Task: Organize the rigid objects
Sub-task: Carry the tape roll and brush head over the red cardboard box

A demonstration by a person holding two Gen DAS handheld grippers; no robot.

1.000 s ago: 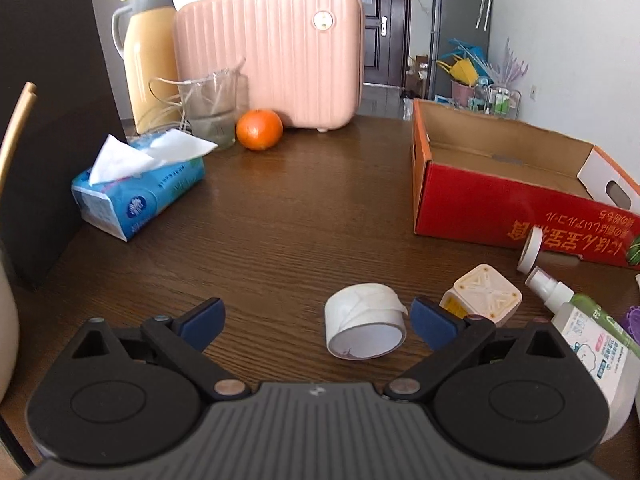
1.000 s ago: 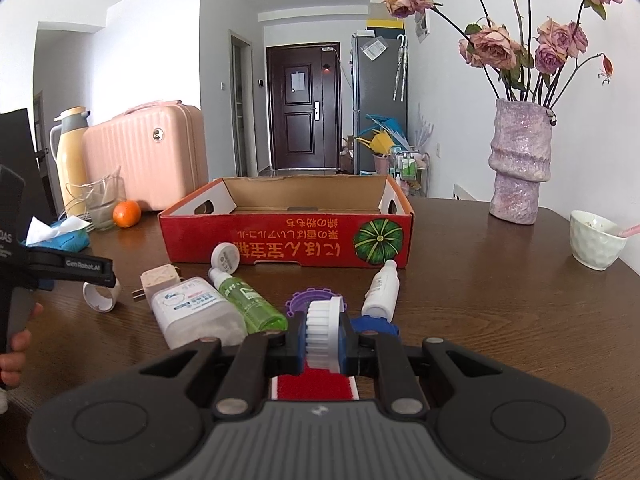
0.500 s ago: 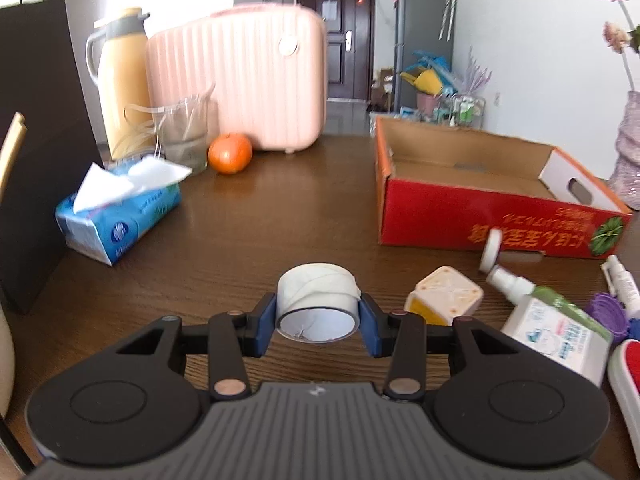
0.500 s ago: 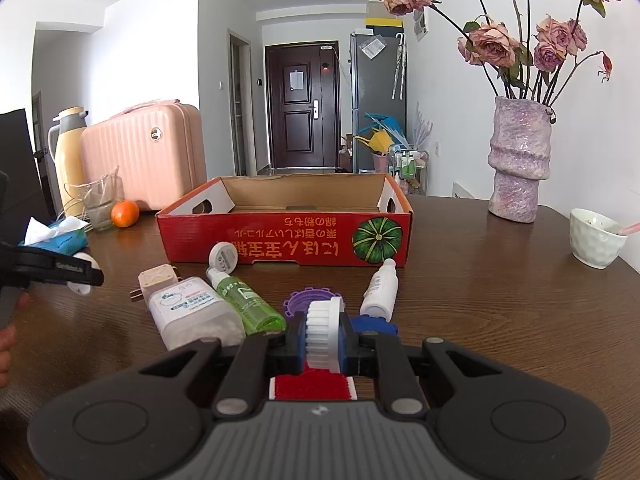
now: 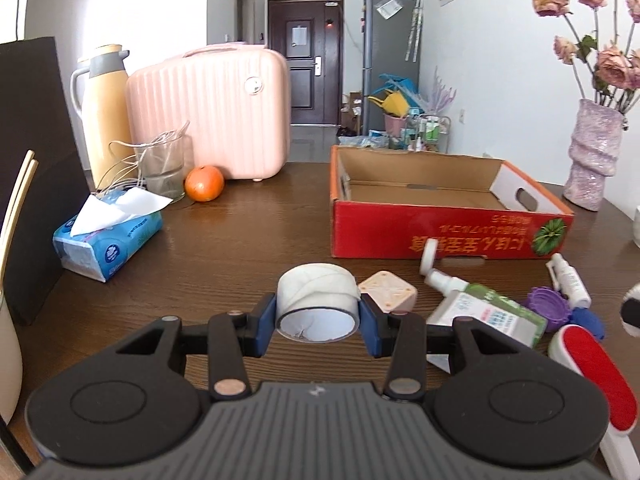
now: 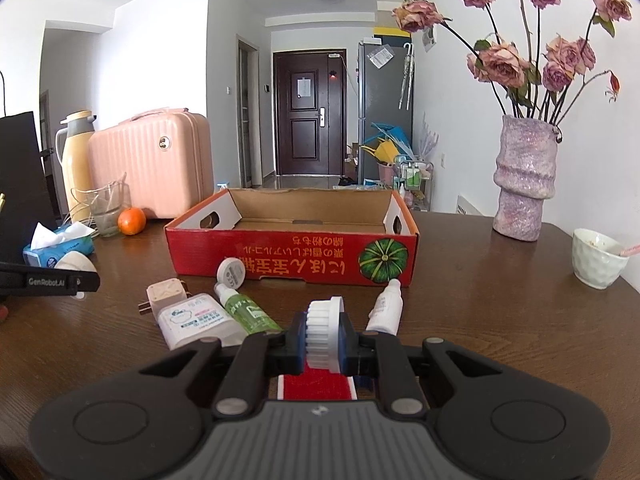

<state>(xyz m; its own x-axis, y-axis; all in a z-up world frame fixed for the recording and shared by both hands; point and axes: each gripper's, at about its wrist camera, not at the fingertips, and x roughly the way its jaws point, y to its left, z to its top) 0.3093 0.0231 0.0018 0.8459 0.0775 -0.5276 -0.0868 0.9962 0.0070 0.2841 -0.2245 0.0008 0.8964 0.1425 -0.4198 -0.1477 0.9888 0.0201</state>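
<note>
Barely begun: red cardboard box [image 5: 408, 236] at far right still bare inside, tape roll [image 5: 317, 300] clamped in left gripper [image 5: 318, 322], brush [image 6: 323, 330] pinched in right gripper [image 6: 322, 344], bottles [image 6: 250, 312] and plug [image 6: 165, 291] waiting nearby.

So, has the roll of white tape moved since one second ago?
Yes. The tape roll, then lying on the table, is now clamped in the left gripper, lifted and nearer the red cardboard box.
</note>
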